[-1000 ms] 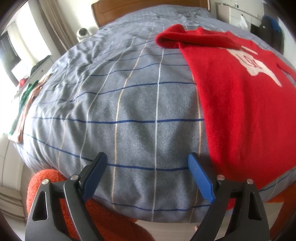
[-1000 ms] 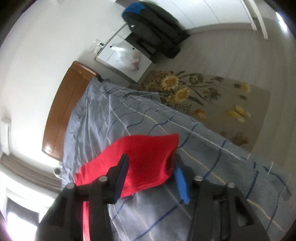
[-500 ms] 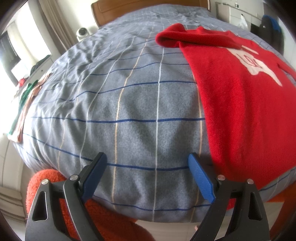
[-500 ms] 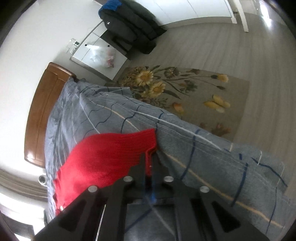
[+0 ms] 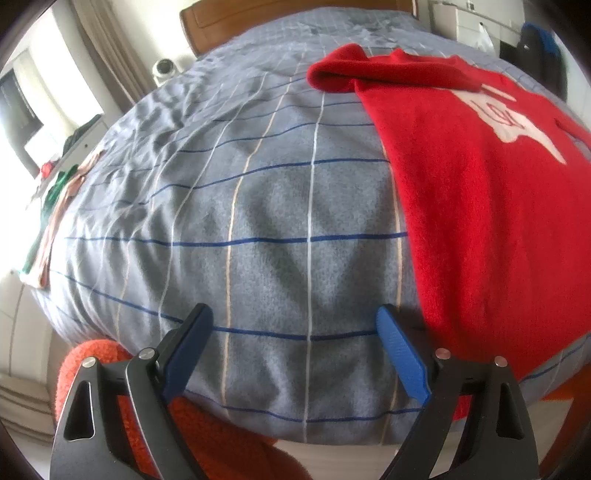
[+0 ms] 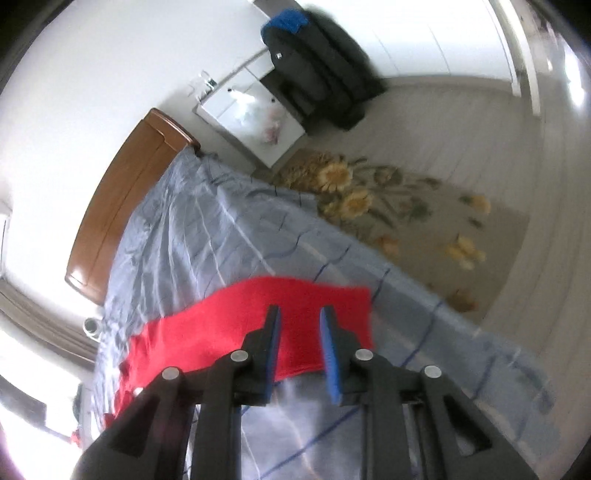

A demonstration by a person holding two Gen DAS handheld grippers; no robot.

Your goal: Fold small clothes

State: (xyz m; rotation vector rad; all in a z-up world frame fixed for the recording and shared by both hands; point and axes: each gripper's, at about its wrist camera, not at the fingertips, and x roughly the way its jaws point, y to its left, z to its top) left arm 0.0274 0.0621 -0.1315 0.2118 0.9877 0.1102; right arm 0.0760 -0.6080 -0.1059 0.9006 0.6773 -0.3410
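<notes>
- The red sweater (image 5: 480,206) lies spread flat on the bed (image 5: 258,221), on the right side in the left wrist view, with a pale printed patch (image 5: 513,122) on its upper part.
- One sleeve (image 5: 343,74) is folded across the top of the garment, its rounded end resting on the bedcover toward the headboard (image 5: 295,18).
- In the right wrist view the same sweater (image 6: 229,325) shows as a red band across the grey checked cover, its straight edge ending near the bed's side.
- The right claw (image 6: 299,332) sits over that red cloth; its jaws have just been opening and now stand a little apart, with nothing pinched between the blue pads (image 6: 330,354). Whether the pads touch the fabric below cannot be told, as the view is blurred.
- The left claw (image 5: 295,332) is spread wide over bare bedcover near the foot edge of the bed, holding nothing; its right pad (image 5: 400,354) is just beside the sweater's lower hem.
- An orange fuzzy thing (image 5: 122,406) shows below the left claw, beyond the bed's edge.
- Beside the bed lies a flower-patterned rug (image 6: 406,214) on the floor, with a white cabinet (image 6: 255,118) and a dark jacket (image 6: 321,77) against the wall.
- A small white device (image 5: 164,68) stands near the headboard, next to the curtain (image 5: 107,55).
</notes>
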